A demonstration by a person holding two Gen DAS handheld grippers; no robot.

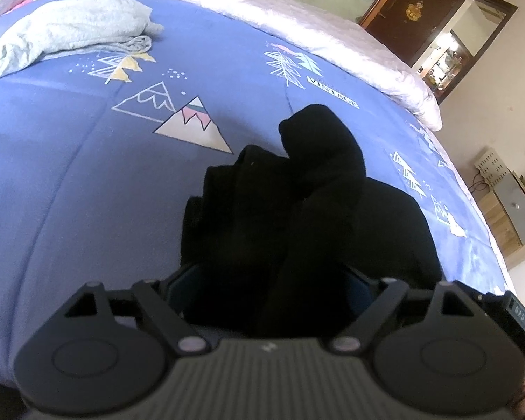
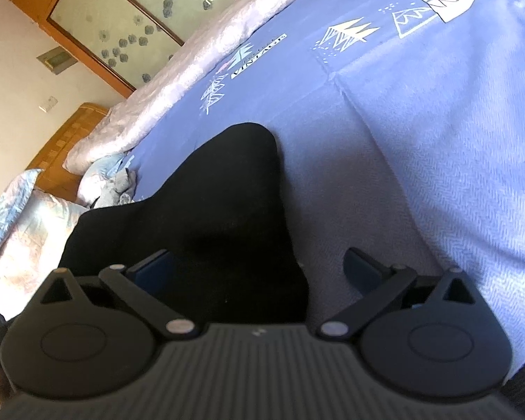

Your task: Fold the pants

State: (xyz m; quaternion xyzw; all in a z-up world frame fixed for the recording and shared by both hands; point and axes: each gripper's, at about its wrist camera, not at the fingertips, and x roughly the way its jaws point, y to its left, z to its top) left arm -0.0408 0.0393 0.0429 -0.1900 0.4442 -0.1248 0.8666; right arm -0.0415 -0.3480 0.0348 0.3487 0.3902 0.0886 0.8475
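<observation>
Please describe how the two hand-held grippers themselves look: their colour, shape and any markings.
Both the left gripper and the right gripper look alike: a grey ribbed body, two black rounded discs, black link arms with silvery pivot pins, and dark blue fingers. No cables or sleeves are visible.

Black pants (image 1: 297,210) hide left hand-held gripper (image 1: 267,285) fingertips; grip unclear.

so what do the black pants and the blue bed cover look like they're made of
Black pants: a soft, thick matte fabric, perhaps fleece or knit. It slumps in rounded, bulky folds with no shine; the weave is too dark to read.

Blue bed cover: a woven or brushed cloth, likely cotton or similar. A fine herringbone texture shows up close in the right wrist view, matte, with printed mountains and trees.
</observation>
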